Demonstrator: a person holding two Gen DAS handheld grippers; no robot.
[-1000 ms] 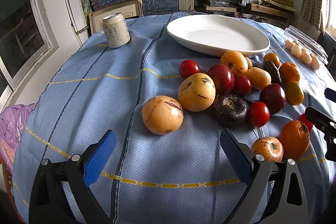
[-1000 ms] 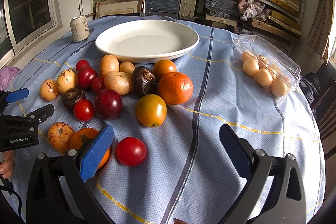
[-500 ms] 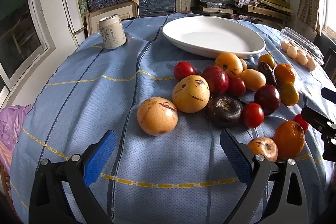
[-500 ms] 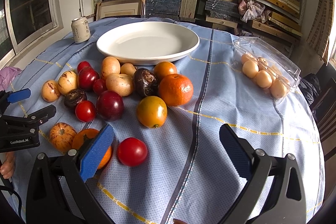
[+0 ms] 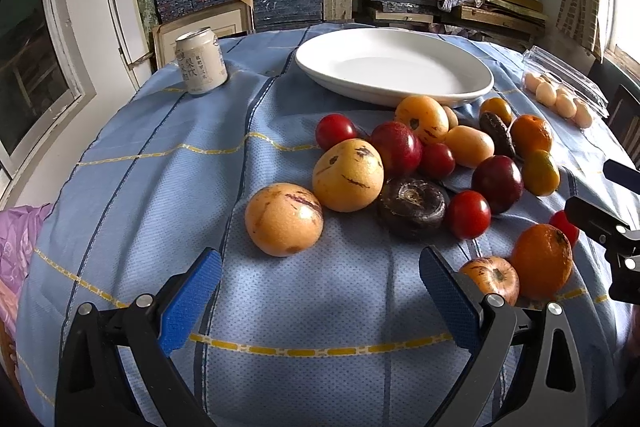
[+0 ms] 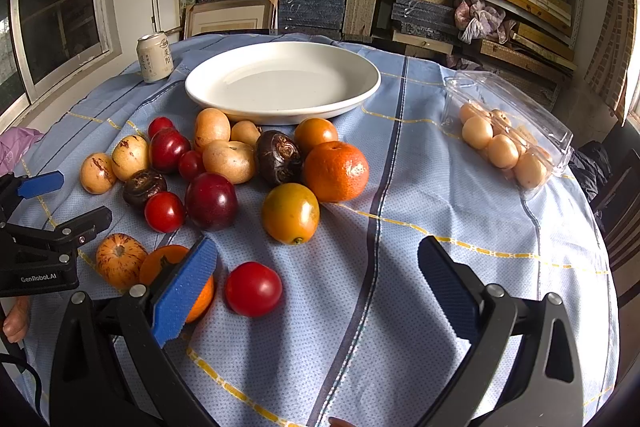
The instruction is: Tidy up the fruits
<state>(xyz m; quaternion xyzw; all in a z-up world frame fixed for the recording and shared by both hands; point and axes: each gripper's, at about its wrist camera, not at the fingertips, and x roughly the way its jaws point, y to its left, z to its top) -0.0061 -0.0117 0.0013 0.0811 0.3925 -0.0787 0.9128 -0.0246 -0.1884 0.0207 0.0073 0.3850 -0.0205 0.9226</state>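
Note:
Many loose fruits lie on the blue tablecloth (image 5: 160, 187) in front of an empty white plate (image 5: 394, 67) (image 6: 282, 83). In the left wrist view a yellow streaked melon (image 5: 284, 219) lies just ahead of my open, empty left gripper (image 5: 320, 287), with a second one (image 5: 348, 175) behind it and a dark purple fruit (image 5: 412, 207) to the right. In the right wrist view my right gripper (image 6: 318, 279) is open and empty above the cloth. A red tomato (image 6: 253, 289) lies by its left finger, an orange (image 6: 336, 165) and a yellow-orange fruit (image 6: 290, 213) farther ahead.
A drink can (image 5: 201, 61) stands at the far left of the table. A clear plastic box of eggs (image 6: 506, 143) lies at the right. Shelves with stacked boxes stand behind the table. A window is at the left. A purple bag (image 5: 16, 247) lies beyond the left edge.
The left gripper has drawn slightly back and up; fruits sit a bit farther in its view. The right gripper has barely moved. Both stay open.

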